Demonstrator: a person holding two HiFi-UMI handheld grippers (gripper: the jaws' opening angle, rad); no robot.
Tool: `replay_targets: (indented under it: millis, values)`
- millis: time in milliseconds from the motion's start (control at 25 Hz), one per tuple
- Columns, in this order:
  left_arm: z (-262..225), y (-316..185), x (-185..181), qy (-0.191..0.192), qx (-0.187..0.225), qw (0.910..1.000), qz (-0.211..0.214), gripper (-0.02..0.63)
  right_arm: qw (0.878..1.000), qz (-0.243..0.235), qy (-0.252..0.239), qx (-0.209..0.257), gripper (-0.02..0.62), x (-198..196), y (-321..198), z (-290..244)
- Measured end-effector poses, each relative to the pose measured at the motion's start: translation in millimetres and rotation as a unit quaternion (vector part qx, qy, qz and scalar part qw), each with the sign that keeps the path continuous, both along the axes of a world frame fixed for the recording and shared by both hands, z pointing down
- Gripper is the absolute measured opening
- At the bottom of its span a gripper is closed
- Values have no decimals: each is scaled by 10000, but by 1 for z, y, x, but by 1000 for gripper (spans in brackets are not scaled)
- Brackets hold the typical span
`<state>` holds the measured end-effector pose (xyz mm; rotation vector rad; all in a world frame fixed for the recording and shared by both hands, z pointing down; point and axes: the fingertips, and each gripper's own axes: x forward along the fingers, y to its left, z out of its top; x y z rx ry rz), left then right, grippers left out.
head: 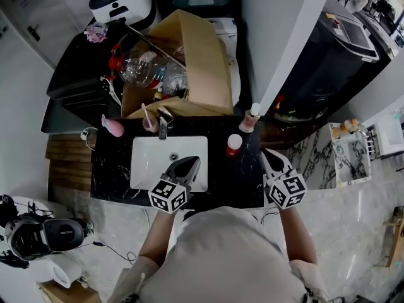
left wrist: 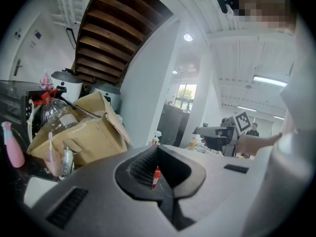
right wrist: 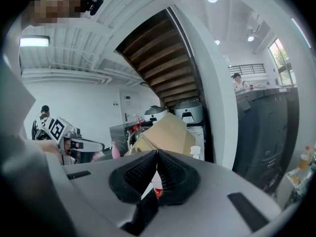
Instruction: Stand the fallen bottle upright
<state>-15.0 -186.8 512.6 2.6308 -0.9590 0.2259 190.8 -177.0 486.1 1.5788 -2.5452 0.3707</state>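
Trouble is foreseen right of the sink (head: 148, 163): the fallen bottle (head: 234, 144) could be shoved away unless the left gripper (head: 192, 163) and right gripper (head: 268, 156), both closed and empty, are opened first.

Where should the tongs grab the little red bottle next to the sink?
Probably across the red bottle at its middle, coming from the near side with the right tongs: it sits nearest them, looks narrow and round, and the taller bottle stands just beyond it.

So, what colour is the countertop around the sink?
The countertop is black with thin white veining; the head view shows it best.
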Motion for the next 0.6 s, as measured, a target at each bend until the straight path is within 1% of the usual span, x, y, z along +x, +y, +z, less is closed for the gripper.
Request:
replay_targets:
  millis: [600]
  values:
    - [0,9,-1,24,6,10000,-40,8,10000,-64,42,22,31,-2,7,-2]
